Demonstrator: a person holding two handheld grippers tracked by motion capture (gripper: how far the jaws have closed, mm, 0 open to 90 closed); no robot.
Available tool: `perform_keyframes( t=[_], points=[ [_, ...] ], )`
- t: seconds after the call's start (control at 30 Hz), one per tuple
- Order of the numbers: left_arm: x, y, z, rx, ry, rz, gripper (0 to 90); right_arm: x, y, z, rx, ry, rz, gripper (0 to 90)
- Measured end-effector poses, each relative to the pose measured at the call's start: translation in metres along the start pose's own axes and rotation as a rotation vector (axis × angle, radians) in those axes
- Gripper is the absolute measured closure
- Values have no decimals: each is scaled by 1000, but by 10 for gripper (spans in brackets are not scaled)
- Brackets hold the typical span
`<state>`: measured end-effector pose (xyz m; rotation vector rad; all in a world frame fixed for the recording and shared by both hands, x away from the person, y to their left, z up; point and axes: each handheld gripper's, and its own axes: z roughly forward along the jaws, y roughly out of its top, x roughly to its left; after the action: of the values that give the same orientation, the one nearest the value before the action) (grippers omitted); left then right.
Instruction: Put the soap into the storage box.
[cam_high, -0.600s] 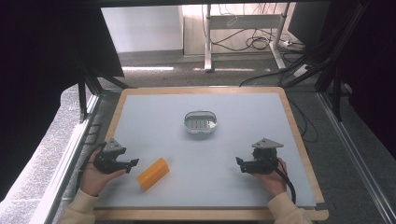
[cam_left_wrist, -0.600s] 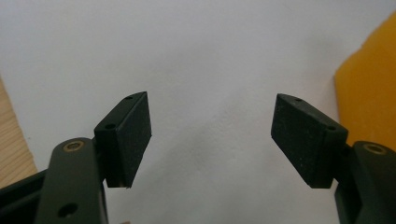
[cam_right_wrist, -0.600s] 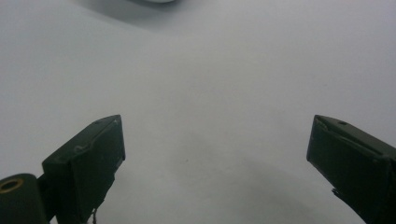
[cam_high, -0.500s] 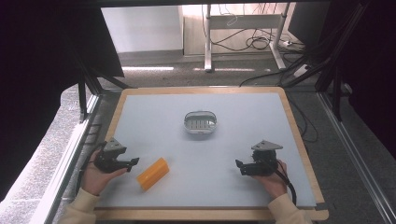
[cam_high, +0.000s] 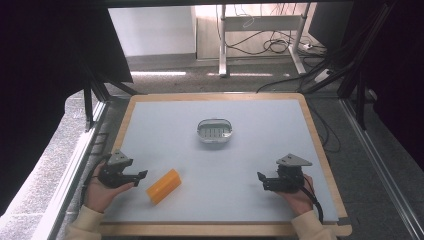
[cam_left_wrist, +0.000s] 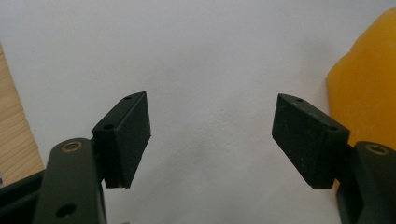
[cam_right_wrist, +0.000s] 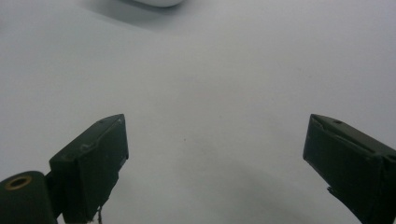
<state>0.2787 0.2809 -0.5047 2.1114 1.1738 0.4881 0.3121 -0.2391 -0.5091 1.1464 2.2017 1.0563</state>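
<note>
— Starting at the left: what is the left gripper (cam_high: 131, 176) doing?

— It rests low at the near left of the table (cam_high: 260, 135), held in the person's left hand (cam_high: 99, 192). Its jaws stand apart with nothing between them; in the left gripper view only bare white surface shows in the gap.

— And the orange thing beside it?

— That is the orange block (cam_high: 164, 186), lying flat just to the right of the left gripper, close but not touching. It sits askew, its long axis running from near left to far right. In the left gripper view its edge (cam_left_wrist: 364, 93) rises past the right-hand jaw, not between the two.

— How would you expect it to handle?

— It looks like a bar of soap or wax: light, probably firm, with a slightly uneven rim and a smooth face that could be slippery. I would take it across its short width near the middle, jaws on the two long sides, so it does not pivot or squirt out. The gripper would need to shift right and turn to square up first.

— What is in the middle?

— A small oval dish (cam_high: 215, 131) with a ribbed floor, farther back, well apart from the block. It looks like a soap dish, so a likely home for the block.

— And the right side?

— The right gripper (cam_high: 261, 180) rests at the near right, well away from everything, jaws spread wide and empty over bare table.
</note>
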Motion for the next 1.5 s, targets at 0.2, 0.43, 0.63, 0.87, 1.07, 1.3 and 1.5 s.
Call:
perform_keyframes(
  t=[0.2,0.43,0.63,0.87,1.07,1.3,1.5],
  points=[
    [0,-1,3,15,-21,8,276,-1,-2,3,7,-1,-9,93],
    [0,2,3,21,-26,5,279,-2,-4,0,6,-1,-9,96],
    [3,3,-6,3,-25,-9,281,-3,-3,-3,-5,5,-10,98],
    [1,9,-18,-25,-63,-18,286,-3,-4,-2,-4,23,-13,104],
    [-1,14,-28,-23,-70,-24,293,0,-4,-1,5,29,-29,105],
    [-11,24,-39,-1,-92,1,289,-1,-4,-1,-1,27,-30,109],
    [-18,28,-41,17,-108,20,282,0,-4,-1,2,24,-38,110]
  ],
)
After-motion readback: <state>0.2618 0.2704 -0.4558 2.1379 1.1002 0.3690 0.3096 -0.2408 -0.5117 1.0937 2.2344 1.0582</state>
